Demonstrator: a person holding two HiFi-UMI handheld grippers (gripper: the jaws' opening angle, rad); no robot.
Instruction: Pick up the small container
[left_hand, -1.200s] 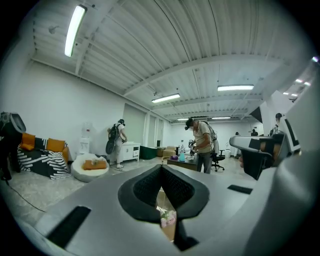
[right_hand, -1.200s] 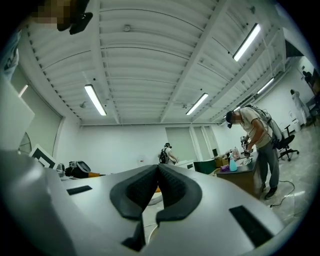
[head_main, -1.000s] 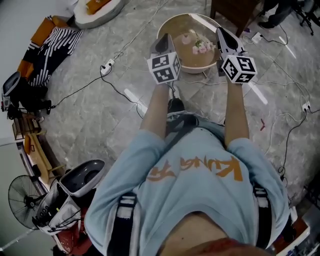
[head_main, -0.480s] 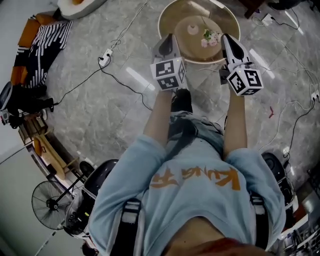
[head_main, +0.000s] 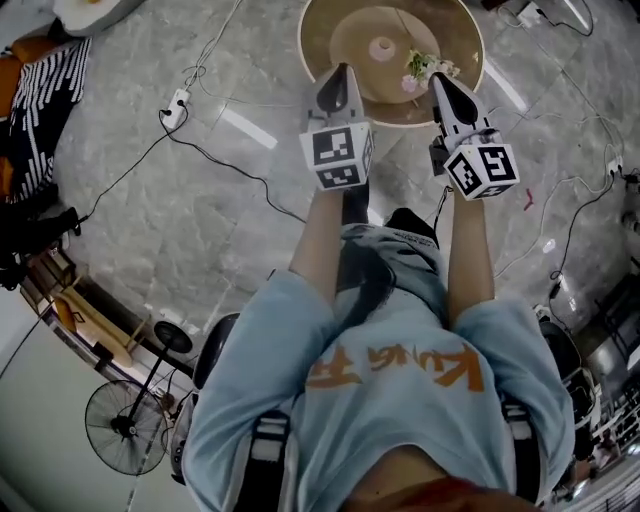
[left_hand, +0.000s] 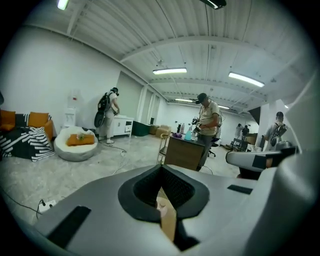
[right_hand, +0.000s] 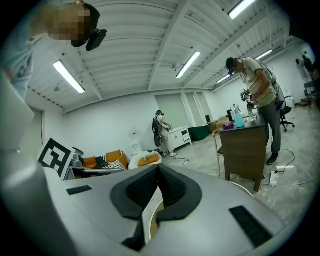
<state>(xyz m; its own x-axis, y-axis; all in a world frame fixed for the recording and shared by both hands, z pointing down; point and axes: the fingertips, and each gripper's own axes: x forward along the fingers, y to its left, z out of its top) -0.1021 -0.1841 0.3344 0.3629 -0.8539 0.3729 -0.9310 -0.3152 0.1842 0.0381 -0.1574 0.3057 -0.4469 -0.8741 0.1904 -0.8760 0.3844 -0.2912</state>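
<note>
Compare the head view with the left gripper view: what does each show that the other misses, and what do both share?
Head view only: flowers, a floor fan, the person's blue shirt.
Left gripper view only: a wooden desk, people standing, ceiling lights.
Both: the left gripper with jaws shut, the white beanbag, and the round table, a mere sliver in the gripper view; only the head view clearly shows the small container.
</note>
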